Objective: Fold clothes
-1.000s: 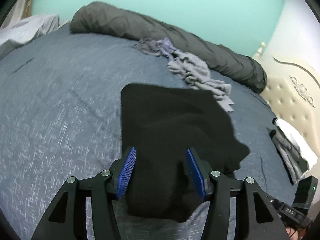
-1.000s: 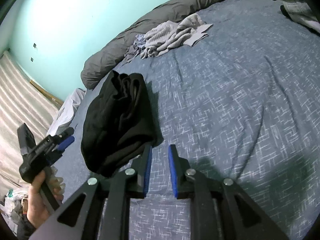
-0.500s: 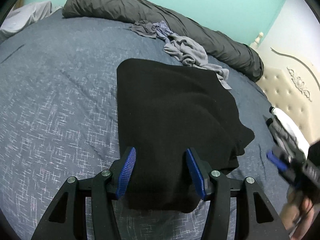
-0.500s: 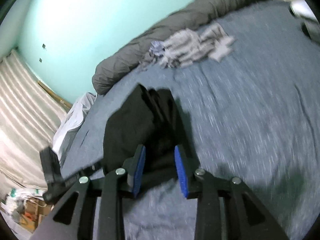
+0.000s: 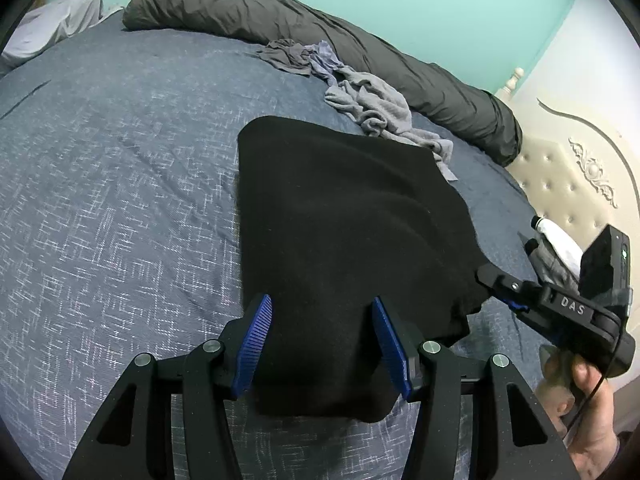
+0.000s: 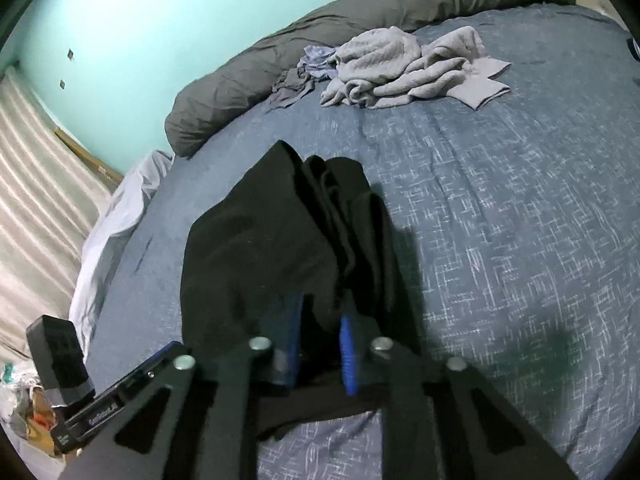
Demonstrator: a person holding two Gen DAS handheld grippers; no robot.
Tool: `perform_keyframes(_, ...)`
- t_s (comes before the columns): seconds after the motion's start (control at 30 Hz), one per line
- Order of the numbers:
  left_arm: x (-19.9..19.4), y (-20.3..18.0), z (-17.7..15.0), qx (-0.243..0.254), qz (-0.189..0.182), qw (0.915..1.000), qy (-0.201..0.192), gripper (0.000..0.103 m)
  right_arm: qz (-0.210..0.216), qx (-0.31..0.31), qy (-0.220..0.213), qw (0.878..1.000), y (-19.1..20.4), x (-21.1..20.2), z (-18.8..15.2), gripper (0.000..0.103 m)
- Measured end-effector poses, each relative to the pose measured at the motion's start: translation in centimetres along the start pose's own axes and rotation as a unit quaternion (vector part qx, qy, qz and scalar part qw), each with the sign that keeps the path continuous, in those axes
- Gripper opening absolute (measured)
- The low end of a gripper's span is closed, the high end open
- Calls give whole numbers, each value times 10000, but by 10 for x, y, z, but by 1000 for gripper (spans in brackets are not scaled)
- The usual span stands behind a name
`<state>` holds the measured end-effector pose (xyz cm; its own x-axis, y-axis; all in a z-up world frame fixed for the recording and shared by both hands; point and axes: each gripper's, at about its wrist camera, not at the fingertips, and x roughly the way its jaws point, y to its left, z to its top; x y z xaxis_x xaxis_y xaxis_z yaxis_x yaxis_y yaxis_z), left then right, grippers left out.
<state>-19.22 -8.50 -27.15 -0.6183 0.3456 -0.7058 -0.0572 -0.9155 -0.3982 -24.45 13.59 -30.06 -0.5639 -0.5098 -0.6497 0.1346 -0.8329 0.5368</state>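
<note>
A black garment (image 5: pixel 340 220) lies spread on the blue bedspread (image 5: pixel 120 200), its near end raised. My left gripper (image 5: pixel 322 340) is shut on that thick near end, which fills the gap between its blue pads (image 5: pixel 256 340). At the garment's right corner is my right gripper (image 5: pixel 486 276), held by a hand (image 5: pixel 588 400). In the right wrist view the garment (image 6: pixel 260 248) is bunched between the right gripper's (image 6: pixel 320 314) narrow jaws, which are closing on it. The left gripper (image 6: pixel 174 348) shows at the cloth's lower left edge.
A pile of grey clothes (image 5: pixel 372 104) lies beyond the garment, against a rolled dark grey duvet (image 5: pixel 320 36). A padded headboard (image 5: pixel 580 184) and folded items (image 5: pixel 560 248) are at the right. A white sheet (image 6: pixel 120 208) hangs off the bed's left side.
My right gripper moved from the bare bedspread over to the garment's edge, opened, then closed on the cloth. The garment now spreads wider. The left gripper kept its hold and tilted slightly.
</note>
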Motion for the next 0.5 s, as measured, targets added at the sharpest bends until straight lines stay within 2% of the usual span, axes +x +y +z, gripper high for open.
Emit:
perform_keyframes(0.17, 6, -1, -2, 91, 77, 9998, 137, 57, -319, 6, -302, 9990, -11, -14, -11, 11)
perform_keyframes(0.3, 16, -1, -6, 115, 133, 9994, 293, 57, -565, 60, -118, 9983, -28, 3, -21, 11)
perform_keyframes(0.37, 18, 2, -5, 51, 147, 9994, 301, 57, -449, 99, -87, 9989, -31, 3, -18, 16)
perform_keyframes(0.43, 18, 5, -4, -29, 115, 9995, 289, 57, -637, 62, -146, 9978, -29, -6, -13, 27)
perform_keyframes(0.5, 19, 5, -3, -13, 149, 9995, 280, 56, -767, 46, -356, 9964, -25, -18, -7, 28)
